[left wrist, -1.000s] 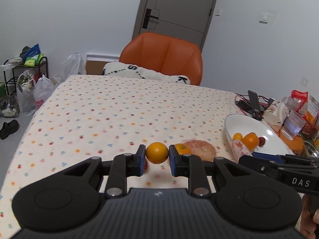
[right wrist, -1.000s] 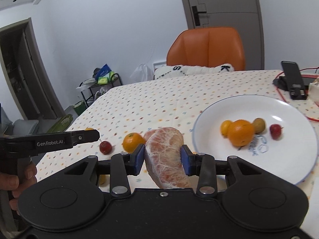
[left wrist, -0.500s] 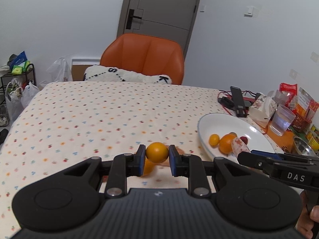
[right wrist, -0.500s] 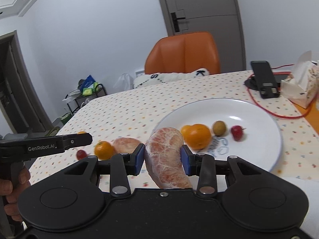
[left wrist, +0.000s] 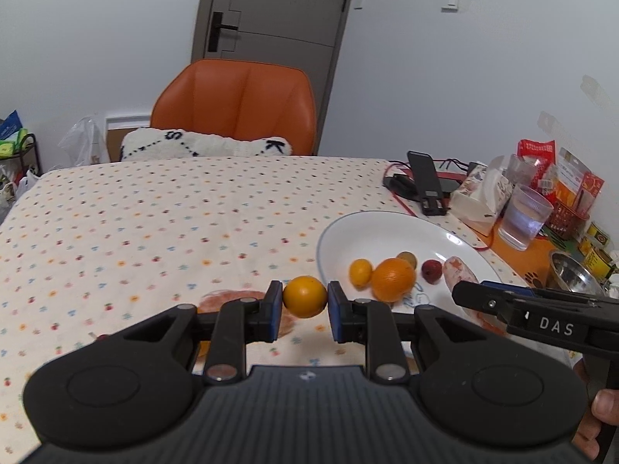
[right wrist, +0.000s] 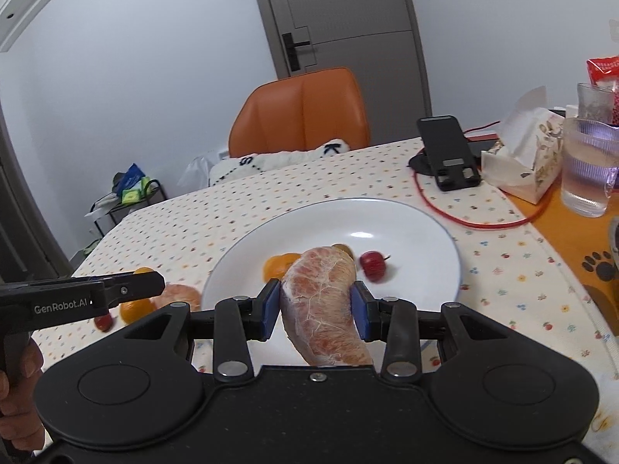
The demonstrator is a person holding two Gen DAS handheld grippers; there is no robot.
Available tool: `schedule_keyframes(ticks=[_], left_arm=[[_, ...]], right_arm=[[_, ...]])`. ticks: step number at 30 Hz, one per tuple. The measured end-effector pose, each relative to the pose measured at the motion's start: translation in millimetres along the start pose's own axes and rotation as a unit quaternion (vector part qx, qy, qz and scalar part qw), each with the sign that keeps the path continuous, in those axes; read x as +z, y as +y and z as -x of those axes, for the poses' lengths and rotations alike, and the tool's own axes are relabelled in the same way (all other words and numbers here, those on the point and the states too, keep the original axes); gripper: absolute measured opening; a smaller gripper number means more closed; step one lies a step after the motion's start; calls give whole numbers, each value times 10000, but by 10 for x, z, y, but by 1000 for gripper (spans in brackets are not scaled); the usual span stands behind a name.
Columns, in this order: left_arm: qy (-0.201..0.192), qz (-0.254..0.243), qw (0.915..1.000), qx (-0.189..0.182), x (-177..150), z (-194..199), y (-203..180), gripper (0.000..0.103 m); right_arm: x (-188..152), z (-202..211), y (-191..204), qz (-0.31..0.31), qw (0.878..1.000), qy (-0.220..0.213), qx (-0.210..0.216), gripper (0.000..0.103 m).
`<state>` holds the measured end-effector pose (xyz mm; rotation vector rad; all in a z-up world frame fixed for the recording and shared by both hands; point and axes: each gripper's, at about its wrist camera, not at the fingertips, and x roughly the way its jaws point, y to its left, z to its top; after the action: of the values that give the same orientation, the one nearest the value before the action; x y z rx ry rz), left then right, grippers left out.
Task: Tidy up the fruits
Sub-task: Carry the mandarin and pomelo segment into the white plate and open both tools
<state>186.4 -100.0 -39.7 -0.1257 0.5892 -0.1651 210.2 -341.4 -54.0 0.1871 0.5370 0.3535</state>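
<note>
Left wrist view: left gripper (left wrist: 305, 310) clamped on a small orange citrus fruit (left wrist: 304, 296), carried above the dotted tablecloth (left wrist: 154, 224) just short of the white plate (left wrist: 387, 232); on the plate lay a small yellow citrus (left wrist: 360, 272), a larger orange (left wrist: 393, 279), a brownish round fruit (left wrist: 407, 258) and a small red fruit (left wrist: 431, 269); a peeled pomelo segment (left wrist: 228, 299) rested on the cloth behind the left jaw; the right gripper (left wrist: 460, 290) entered from the right, over the plate's near rim, with a pink wedge in it. Right wrist view: right gripper (right wrist: 317, 311) closed on a peeled pomelo wedge (right wrist: 323, 309), held above the near part of the plate (right wrist: 406, 228); a red fruit (right wrist: 373, 264) and an orange (right wrist: 278, 266) showed beyond it; off the plate, on the cloth at left, lay another pomelo piece (right wrist: 178, 295), an orange (right wrist: 133, 309) and a small red fruit (right wrist: 103, 321), partly hidden by the left gripper (right wrist: 151, 284). Step judged in hand: both fruits in transit to the plate; next move would call for lowering the wedge onto bare plate and opening the jaws, the citrus to follow over the rim, placed gently, being round and apt to roll.
</note>
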Motion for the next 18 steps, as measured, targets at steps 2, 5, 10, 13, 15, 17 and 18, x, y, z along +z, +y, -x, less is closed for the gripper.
schedule_keyframes(ticks=[2, 5, 10, 13, 15, 17, 18], left_arm=[[20, -38, 10000, -22, 12, -49, -58, 23], [48, -110, 9999, -60, 31, -116, -137, 23], [96, -218, 9996, -118, 47, -227, -278, 23], [123, -264, 9995, -150, 47, -283, -347, 23], [145, -284, 9994, -161, 49, -321, -390, 23], [175, -302, 9992, -173, 50, -355, -426, 23], [191, -310, 9992, -186, 49, -373, -444, 23]], right_arm=[[4, -17, -23, -33, 10000, -14, -27, 37], [3, -53, -57, -65, 10000, -14, -42, 42], [-10, -6, -107, -142, 9998, -160, 33, 44], [-22, 27, -141, -185, 9996, -185, 65, 46], [-33, 45, -168, -223, 9995, -185, 84, 47], [-44, 68, -195, -243, 9995, -182, 104, 47], [-49, 79, -208, -252, 9995, -184, 107, 47]])
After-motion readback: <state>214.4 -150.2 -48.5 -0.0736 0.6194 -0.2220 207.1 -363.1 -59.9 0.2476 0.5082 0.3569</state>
